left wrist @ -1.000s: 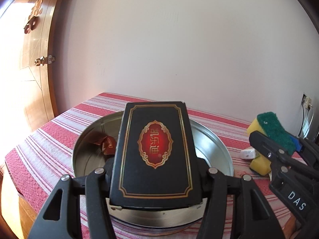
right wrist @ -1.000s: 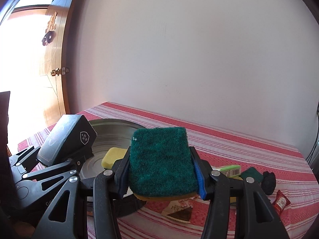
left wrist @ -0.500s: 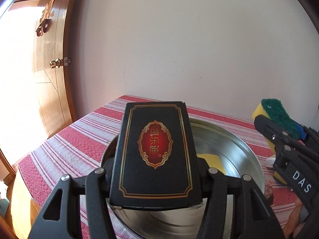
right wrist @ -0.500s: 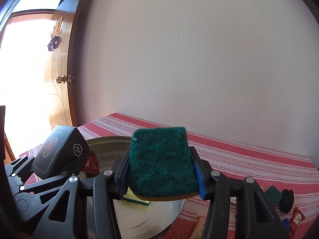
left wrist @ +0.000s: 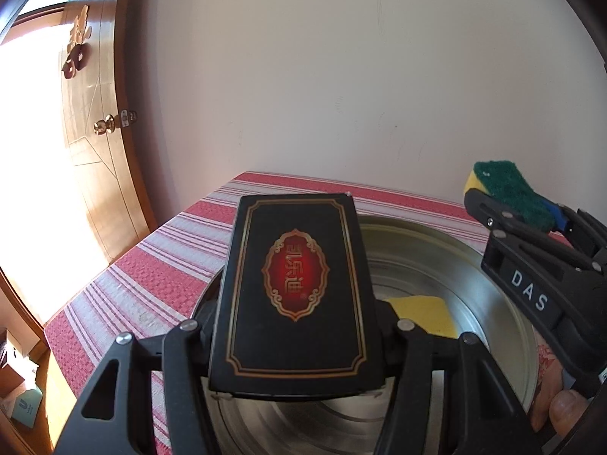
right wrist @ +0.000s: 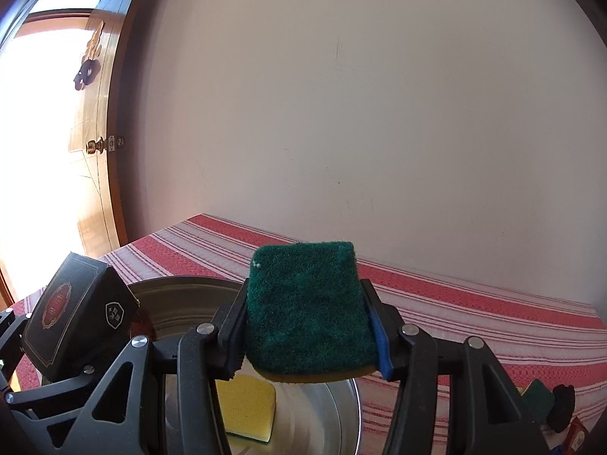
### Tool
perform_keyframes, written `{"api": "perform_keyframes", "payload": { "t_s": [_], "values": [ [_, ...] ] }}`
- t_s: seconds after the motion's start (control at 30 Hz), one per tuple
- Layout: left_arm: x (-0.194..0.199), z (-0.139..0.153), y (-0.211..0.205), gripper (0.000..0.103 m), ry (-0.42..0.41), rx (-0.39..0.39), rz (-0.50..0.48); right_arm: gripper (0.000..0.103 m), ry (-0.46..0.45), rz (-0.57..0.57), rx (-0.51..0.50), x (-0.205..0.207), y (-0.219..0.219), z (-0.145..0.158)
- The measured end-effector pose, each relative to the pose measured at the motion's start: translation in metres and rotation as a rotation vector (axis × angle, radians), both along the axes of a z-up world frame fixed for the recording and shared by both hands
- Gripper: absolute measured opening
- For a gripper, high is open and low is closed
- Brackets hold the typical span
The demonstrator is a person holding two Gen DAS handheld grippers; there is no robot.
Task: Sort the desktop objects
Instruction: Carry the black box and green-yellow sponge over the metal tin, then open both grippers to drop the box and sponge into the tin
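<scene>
left gripper [left wrist: 294, 341] clamps the black box [left wrist: 296, 295], long axis running up-frame; right gripper [right wrist: 305, 341] clamps the green sponge [right wrist: 307, 311], scouring face up, over the metal basin [right wrist: 182, 299].

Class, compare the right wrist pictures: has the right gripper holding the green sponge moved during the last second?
Yes. The right gripper with the green sponge has shifted leftward, over the metal basin.
</scene>
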State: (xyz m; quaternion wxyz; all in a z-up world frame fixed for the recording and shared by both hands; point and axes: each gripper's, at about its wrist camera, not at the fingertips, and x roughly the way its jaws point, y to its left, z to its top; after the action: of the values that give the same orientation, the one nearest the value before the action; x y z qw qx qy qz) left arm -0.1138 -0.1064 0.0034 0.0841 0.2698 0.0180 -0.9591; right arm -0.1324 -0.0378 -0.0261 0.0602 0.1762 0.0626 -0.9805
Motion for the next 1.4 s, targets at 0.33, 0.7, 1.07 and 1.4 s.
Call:
{"api": "perform_keyframes", "payload": {
  "t_s": [0.33,0.7,1.07,1.4],
  "values": [
    [-0.009,-0.004,0.001,0.057,-0.039,-0.016,0.02,0.055,-0.01,-0.002,0.01,0.0,0.007,-0.006],
    [-0.01,-0.006,0.005,0.061,-0.064,-0.024,0.038,0.066,-0.008,-0.008,0.007,-0.002,0.01,-0.008],
    [0.005,0.004,0.008,0.1,0.004,0.0,0.039,0.094,0.139,-0.067,-0.035,0.021,0.021,-0.007],
    [0.026,0.011,0.015,0.1,0.129,0.004,0.054,0.098,0.208,-0.13,-0.112,0.049,0.051,-0.006]
  ]
}}
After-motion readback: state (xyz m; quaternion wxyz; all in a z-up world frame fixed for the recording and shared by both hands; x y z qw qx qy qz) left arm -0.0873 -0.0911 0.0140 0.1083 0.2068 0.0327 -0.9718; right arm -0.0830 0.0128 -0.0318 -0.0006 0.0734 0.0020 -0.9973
